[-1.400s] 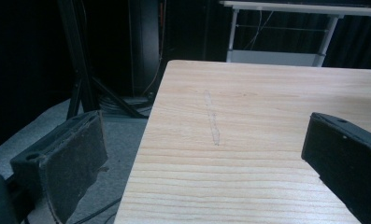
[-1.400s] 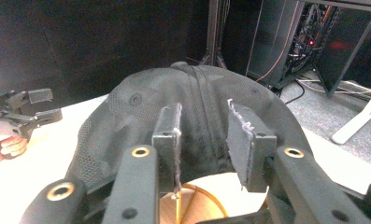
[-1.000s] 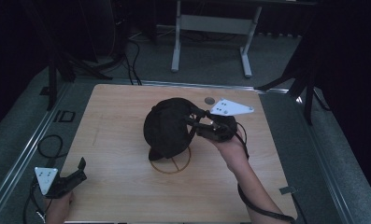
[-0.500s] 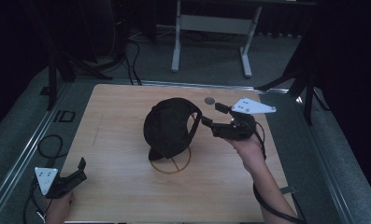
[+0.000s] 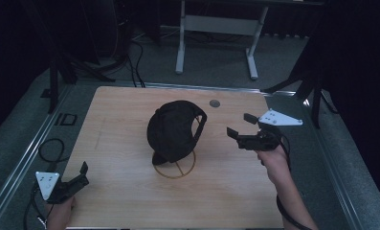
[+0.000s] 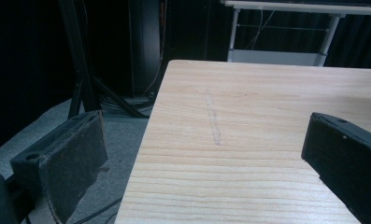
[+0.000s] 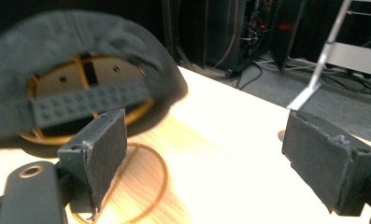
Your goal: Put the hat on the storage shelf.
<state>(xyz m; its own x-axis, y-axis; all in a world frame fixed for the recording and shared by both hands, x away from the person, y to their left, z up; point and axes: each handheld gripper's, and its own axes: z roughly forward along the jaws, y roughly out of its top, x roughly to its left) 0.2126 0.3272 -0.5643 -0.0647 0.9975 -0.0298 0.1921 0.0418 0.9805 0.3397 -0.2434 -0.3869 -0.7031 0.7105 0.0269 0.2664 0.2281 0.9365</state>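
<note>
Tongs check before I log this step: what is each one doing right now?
Left tongs: open, holding nothing.
Right tongs: open, just released, clear of the cap.

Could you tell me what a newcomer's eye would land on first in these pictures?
First the black cap, sitting on a gold wire stand at the middle of the wooden table. Next the right gripper, just right of the cap, its fingers open and empty, having just been opening. The left gripper rests open at the table's near left corner.
</note>
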